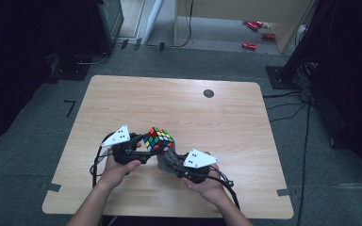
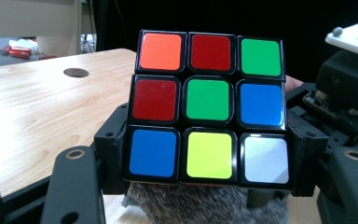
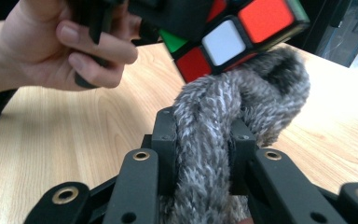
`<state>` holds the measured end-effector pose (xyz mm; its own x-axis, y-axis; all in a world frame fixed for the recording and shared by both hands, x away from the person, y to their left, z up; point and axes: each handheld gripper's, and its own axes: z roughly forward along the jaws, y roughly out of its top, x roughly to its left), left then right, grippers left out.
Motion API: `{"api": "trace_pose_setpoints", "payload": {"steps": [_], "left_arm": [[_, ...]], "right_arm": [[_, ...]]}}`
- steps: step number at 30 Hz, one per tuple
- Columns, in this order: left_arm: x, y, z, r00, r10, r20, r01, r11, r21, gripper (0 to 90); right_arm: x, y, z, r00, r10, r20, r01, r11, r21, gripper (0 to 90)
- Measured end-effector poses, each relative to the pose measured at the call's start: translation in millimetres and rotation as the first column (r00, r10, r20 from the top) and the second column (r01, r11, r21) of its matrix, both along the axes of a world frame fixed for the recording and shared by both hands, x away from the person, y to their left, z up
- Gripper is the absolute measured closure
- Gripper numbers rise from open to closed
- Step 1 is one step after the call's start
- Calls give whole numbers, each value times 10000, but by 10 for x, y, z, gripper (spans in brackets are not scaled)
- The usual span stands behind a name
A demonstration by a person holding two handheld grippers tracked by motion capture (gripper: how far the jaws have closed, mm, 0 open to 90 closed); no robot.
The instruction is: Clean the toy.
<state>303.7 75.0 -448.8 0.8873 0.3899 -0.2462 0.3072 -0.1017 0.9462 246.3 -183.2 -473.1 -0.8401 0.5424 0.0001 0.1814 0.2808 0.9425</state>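
Puzzle cube (image 2: 207, 105): rigid, light plastic with slick stickered faces, held above the tabletop (image 1: 179, 106); grip on two opposite flat faces.
Left hand-held gripper (image 2: 207, 154): clamped on the cube's bottom layer.
Furry cloth (image 3: 223, 135): soft, squashy, touching the cube's underside.
Right hand-held gripper (image 3: 204, 154): pinched on the cloth's bunched middle.

A dim lab or recording studio: a bare wooden surface (image 1: 169, 101) on grey carpet (image 1: 37, 141), floor marked with tape (image 1: 69, 107), cables (image 1: 287, 101) trailing past dark equipment stands (image 1: 306, 47).
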Motion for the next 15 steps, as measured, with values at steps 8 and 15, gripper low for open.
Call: {"api": "trace_pose_setpoints", "payload": {"steps": [8,15], "left_arm": [[-15,-35,-3,9999,-134,91,133,9997,182,342],[-6,-7,3,10000,18,91,-19,9999,100,342]], "right_arm": [[51,-164,88,9971,-748,148,736,9948,702,717],[-26,5,12,9995,-171,248,170,9998,45,716]]}}
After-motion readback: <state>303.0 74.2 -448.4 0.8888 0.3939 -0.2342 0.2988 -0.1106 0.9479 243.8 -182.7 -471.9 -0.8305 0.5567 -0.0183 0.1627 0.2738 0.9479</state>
